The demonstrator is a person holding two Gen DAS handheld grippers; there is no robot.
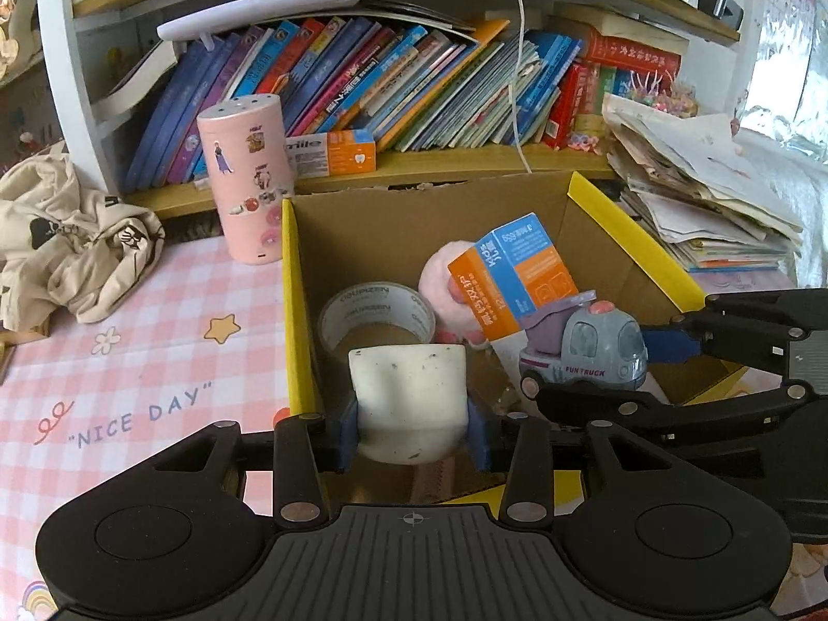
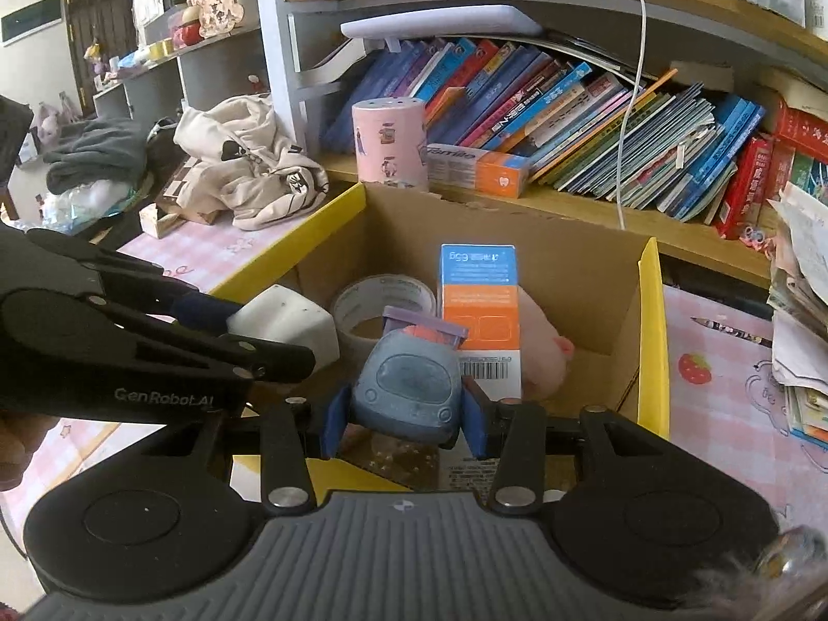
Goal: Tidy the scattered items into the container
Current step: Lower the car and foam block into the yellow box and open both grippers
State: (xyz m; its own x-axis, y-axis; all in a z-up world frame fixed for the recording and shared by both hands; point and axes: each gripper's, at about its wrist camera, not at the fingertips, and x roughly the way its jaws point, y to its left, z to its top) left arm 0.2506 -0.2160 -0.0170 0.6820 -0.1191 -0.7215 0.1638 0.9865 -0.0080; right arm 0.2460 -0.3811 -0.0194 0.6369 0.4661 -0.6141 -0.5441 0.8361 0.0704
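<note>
**Both grippers loaded above the box**

The left gripper [image 1: 411,432] clamps a white cup [image 1: 409,403]. The right gripper [image 2: 403,422], at its 3 o'clock, clamps a toy truck [image 2: 409,393] (grey-blue). Both hang over the cardboard box [image 1: 414,217], which contains a tape roll [image 1: 375,310], carton [image 1: 517,274] and pink plush [image 1: 440,284].

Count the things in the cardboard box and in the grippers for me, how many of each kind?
Rolls of clear tape: 1
Orange and blue cartons: 1
Pink plush toys: 1
Grey-blue toy trucks, in the right gripper: 1
White ceramic cups, in the left gripper: 1
Total: 5, over or in the cardboard box.
</note>
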